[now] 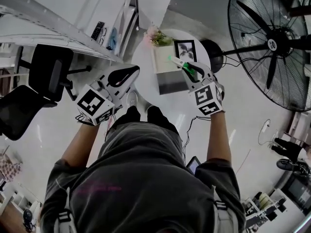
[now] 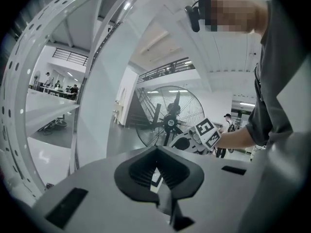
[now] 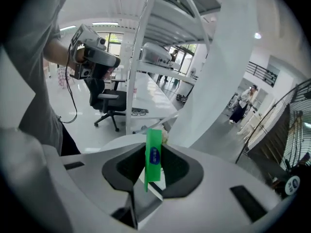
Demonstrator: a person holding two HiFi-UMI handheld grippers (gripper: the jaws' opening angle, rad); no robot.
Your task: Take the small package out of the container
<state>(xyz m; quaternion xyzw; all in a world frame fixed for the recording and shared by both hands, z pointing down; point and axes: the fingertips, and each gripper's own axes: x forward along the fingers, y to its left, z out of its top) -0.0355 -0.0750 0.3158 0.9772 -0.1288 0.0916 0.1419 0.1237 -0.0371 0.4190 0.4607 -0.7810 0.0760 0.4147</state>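
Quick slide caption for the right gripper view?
Right tongs pinch a slim green package upright, white shelving and office chair behind.

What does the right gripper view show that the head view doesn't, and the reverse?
Only the right gripper view: the blue oval label on the green package, with the jaws pressed on it from both sides, and people far off. Only the head view, clearly: the container and the picture frame. Both: the package in the right gripper, the left gripper, the chair and the fan.
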